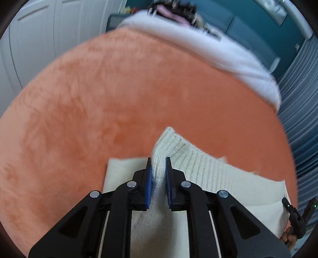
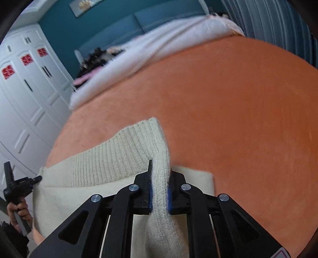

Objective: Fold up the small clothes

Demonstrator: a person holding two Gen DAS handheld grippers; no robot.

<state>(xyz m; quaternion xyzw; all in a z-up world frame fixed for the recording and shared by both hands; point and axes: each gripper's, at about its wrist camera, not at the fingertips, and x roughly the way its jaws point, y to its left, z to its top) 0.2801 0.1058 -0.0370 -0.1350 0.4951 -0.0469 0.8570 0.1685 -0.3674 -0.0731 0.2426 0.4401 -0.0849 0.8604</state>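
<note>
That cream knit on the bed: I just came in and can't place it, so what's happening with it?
A person is folding a cream knit garment on an orange blanket. The left gripper and the right gripper each have their jaws shut on a bunched ribbed corner, lifted over the part lying flat. The fold is not yet laid down.

A home bedroom: ahead of the hand-held gripper an orange blanket (image 2: 228, 111) covers the bed, a white duvet (image 2: 159, 49) beyond, white wardrobe (image 2: 29, 95) alongside, teal headboard (image 2: 159, 17) behind.
</note>
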